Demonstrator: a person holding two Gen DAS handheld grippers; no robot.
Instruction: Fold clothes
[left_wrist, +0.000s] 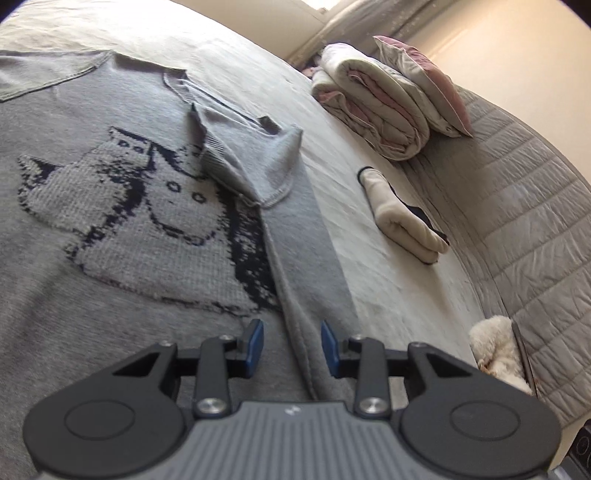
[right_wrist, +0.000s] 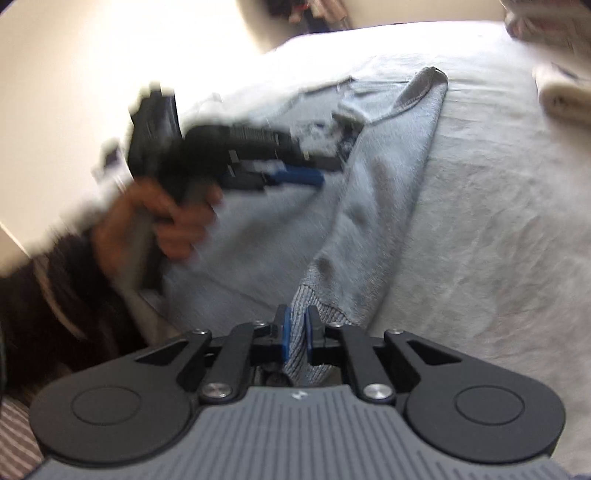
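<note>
A grey knit sweater (left_wrist: 110, 221) with a dark cartoon figure lies inside out on the bed. One sleeve (left_wrist: 306, 266) is folded down along its right side. My left gripper (left_wrist: 291, 347) is open just above that sleeve, a blue pad on each side of it. My right gripper (right_wrist: 296, 336) is shut on the sweater's ribbed hem (right_wrist: 299, 354), which runs back between the pads. The sweater (right_wrist: 369, 192) stretches away from it. The left gripper (right_wrist: 295, 175) shows there blurred, held in a hand over the sweater.
The bed's pale sheet (left_wrist: 369, 240) lies to the right. On it are a folded cream garment (left_wrist: 402, 218), a folded duvet (left_wrist: 373, 103) and a pillow (left_wrist: 424, 81). A quilted grey headboard (left_wrist: 524, 240) curves along the right, with a fluffy white toy (left_wrist: 495, 343) beside it.
</note>
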